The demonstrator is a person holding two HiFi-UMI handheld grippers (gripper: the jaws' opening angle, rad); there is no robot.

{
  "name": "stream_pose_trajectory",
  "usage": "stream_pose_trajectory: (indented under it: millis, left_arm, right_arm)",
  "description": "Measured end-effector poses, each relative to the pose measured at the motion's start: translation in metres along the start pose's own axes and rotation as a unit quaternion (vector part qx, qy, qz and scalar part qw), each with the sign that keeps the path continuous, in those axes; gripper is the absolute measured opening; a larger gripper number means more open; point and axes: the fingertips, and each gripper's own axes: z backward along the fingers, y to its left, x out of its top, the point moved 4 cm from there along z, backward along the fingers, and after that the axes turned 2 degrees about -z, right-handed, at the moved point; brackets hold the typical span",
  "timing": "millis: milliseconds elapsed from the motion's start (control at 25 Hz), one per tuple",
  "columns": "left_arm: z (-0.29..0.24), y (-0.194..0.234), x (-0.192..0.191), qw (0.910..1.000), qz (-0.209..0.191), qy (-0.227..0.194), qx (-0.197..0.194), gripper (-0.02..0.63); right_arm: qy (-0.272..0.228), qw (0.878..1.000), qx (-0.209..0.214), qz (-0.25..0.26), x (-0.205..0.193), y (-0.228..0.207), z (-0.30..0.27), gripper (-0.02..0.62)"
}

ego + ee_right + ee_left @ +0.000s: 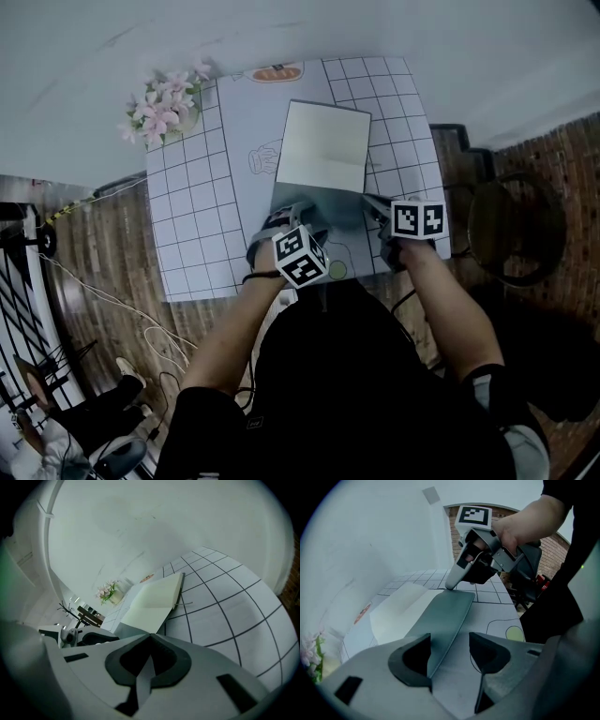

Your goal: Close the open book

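Note:
The open book lies on the table with its cream pages (321, 145) (152, 599) facing up. Its grey-green near cover (323, 208) (445, 616) is raised off the cloth. My right gripper (375, 208) (150, 660) is shut on that cover's right corner, and a thin grey strip of cover (146, 672) shows between its closed jaws. In the left gripper view the right gripper (451, 584) pinches the cover's far corner. My left gripper (292, 214) (450, 656) has its jaws apart, with the cover's near edge running between them close to the left jaw.
The table (187, 234) wears a white cloth with a dark grid and drawn food pictures. A pot of pink flowers (164, 108) stands at its far left corner. A dark round stool (516, 225) stands right of the table, and cables (112, 300) lie on the floor to the left.

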Motion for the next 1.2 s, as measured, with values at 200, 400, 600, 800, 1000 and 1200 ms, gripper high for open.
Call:
stream_pose_trajectory:
  millis: [200, 400, 600, 800, 1000, 1200]
  left_arm:
    - [-0.001, 0.010, 0.011, 0.9994, -0.023, 0.012, 0.021, 0.239]
    - [0.019, 0.026, 0.028, 0.9984, -0.044, -0.001, 0.034, 0.195]
    - [0.043, 0.043, 0.057, 0.9951, -0.073, -0.026, 0.062, 0.094]
    - [0.052, 0.067, 0.076, 0.9960, -0.044, -0.042, 0.066, 0.086]
    - [0.055, 0.091, 0.093, 0.9958, -0.040, -0.043, 0.071, 0.086]
    - [0.049, 0.118, 0.108, 0.9953, -0.040, -0.041, 0.078, 0.087]
  right_arm:
    - [-0.020, 0.999, 0.008, -0.024, 0.010, 0.005, 0.008, 0.006]
    - [-0.066, 0.996, 0.022, -0.062, 0.023, 0.004, 0.022, 0.007]
    - [-0.138, 0.988, 0.018, -0.072, 0.039, -0.010, 0.055, 0.008]
    - [-0.160, 0.986, 0.003, -0.041, 0.049, -0.020, 0.077, 0.008]
    - [-0.160, 0.987, 0.001, 0.028, 0.063, -0.010, 0.081, 0.008]
    - [-0.142, 0.987, 0.010, 0.076, 0.069, -0.005, 0.073, 0.006]
